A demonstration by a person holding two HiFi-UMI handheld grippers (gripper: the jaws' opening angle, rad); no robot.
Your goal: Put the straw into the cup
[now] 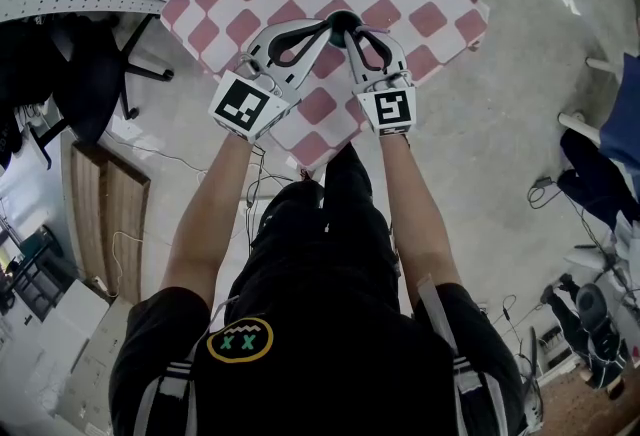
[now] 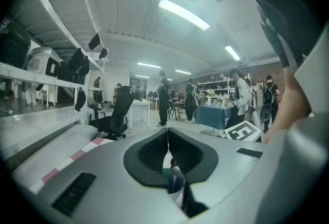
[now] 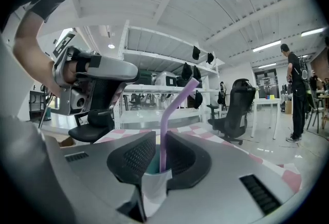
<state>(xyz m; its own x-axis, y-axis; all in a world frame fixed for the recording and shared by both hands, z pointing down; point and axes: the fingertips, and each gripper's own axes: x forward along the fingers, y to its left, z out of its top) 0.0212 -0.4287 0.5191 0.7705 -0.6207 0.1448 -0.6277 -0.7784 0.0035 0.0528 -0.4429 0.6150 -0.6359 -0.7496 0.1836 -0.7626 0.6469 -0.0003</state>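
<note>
Checkered table (image 1: 440,19), straw (image 3: 164,125) standing in the teal cup (image 3: 154,165)
Right gripper (image 3: 159,135) fingers slightly apart around the straw; left gripper (image 2: 167,138) fingertips pressed together

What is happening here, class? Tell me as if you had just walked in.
A person works two hand-held tools over a checked table. The right tool has a purple straw between its slightly open jaws, the straw's lower end already inside the cup. The left tool is closed, seemingly pinching the cup's rim to steady it.
</note>
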